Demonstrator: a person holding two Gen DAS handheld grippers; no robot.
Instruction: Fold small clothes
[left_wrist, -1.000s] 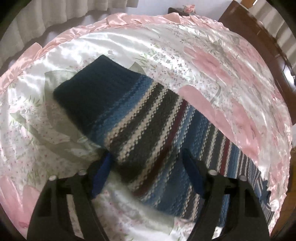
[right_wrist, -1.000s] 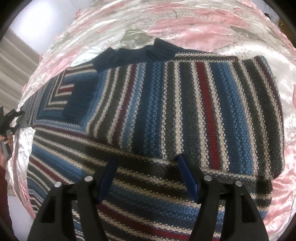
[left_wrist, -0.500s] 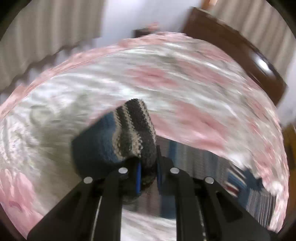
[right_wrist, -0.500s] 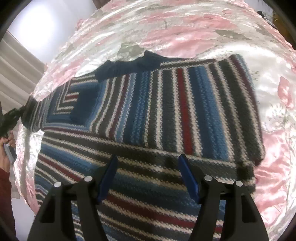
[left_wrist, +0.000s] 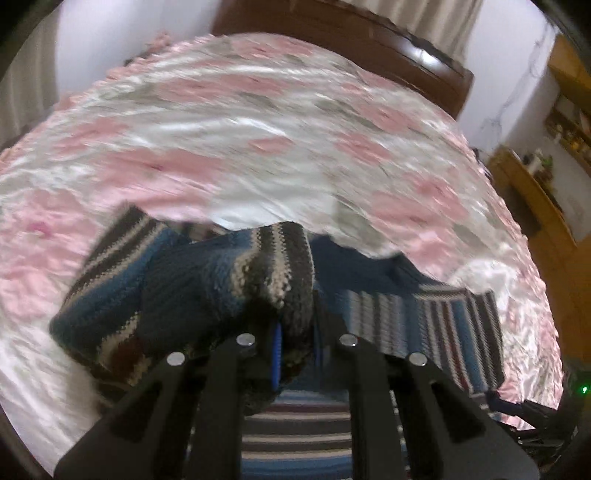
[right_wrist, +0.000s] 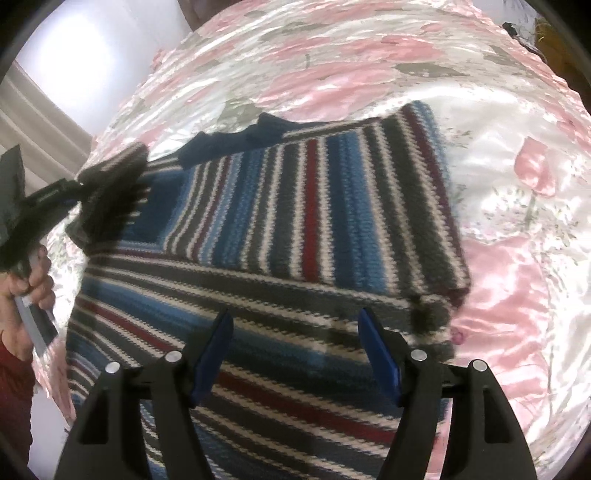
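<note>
Overall, we note a bed w/ pink floral satin bedspread (right_wrist: 509, 229) filling both views; dark wood headboard (left_wrist: 369, 48) at the far end in the left wrist view. Striped knit sweater (right_wrist: 295, 229) lies on the bedspread, body spread flat, one side already folded over so its stripes run crosswise to those beneath. Navy collar sits at the far edge.

Left gripper (left_wrist: 295, 350): clenched on the sweater sleeve (left_wrist: 258, 273), approx. at the cuff end; sleeve is bunched and lifted off the bedspread. Right wrist view confirms it, sleeve raised at the sweater's left side, a hand (right_wrist: 33, 280) on the gripper handle.

Right gripper (right_wrist: 295, 332): released, blue pads well apart, nothing between them; it hangs over the sweater's near part. Contact w/ fabric: we cannot tell.
</note>
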